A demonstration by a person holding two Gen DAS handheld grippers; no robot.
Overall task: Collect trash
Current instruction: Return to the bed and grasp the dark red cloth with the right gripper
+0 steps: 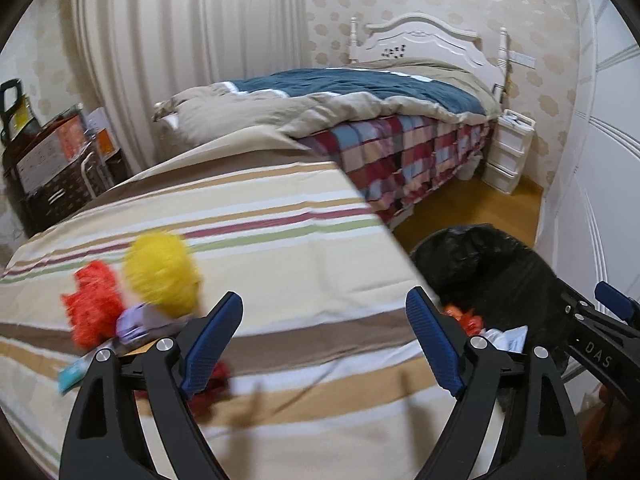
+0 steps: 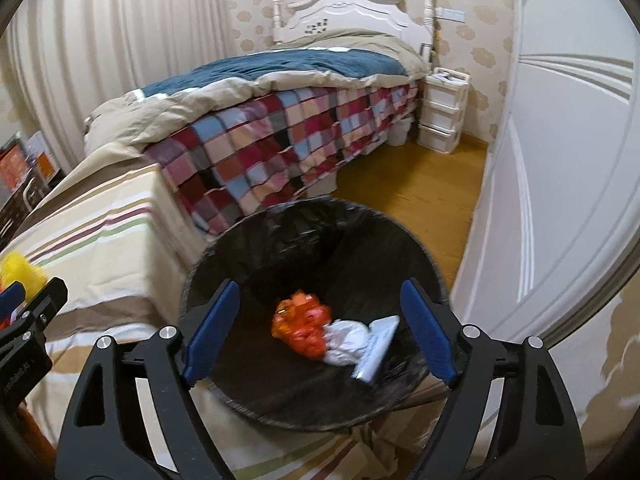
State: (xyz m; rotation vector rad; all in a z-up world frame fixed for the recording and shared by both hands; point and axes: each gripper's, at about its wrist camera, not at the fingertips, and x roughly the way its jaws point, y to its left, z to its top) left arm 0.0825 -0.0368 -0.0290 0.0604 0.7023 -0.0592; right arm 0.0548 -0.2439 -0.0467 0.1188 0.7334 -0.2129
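Observation:
My left gripper (image 1: 324,320) is open and empty above the striped cloth (image 1: 260,216). To its left lie a yellow crumpled ball (image 1: 160,272), an orange crumpled piece (image 1: 94,306), a pale purple scrap (image 1: 138,320), a red piece (image 1: 212,380) and a teal wrapper (image 1: 72,374). My right gripper (image 2: 320,312) is open and empty above the black-lined trash bin (image 2: 320,232). Inside the bin lie an orange wrapper (image 2: 302,326), a white crumpled paper (image 2: 346,340) and a pale flat packet (image 2: 378,346). The bin also shows in the left wrist view (image 1: 492,264).
A bed (image 2: 280,128) with a checked blanket stands behind the striped surface. A white drawer unit (image 2: 442,110) stands by the headboard. A white wardrobe door (image 2: 560,160) is on the right. Wooden floor (image 2: 420,184) runs between bed and wardrobe. A dark cabinet (image 1: 60,176) stands far left.

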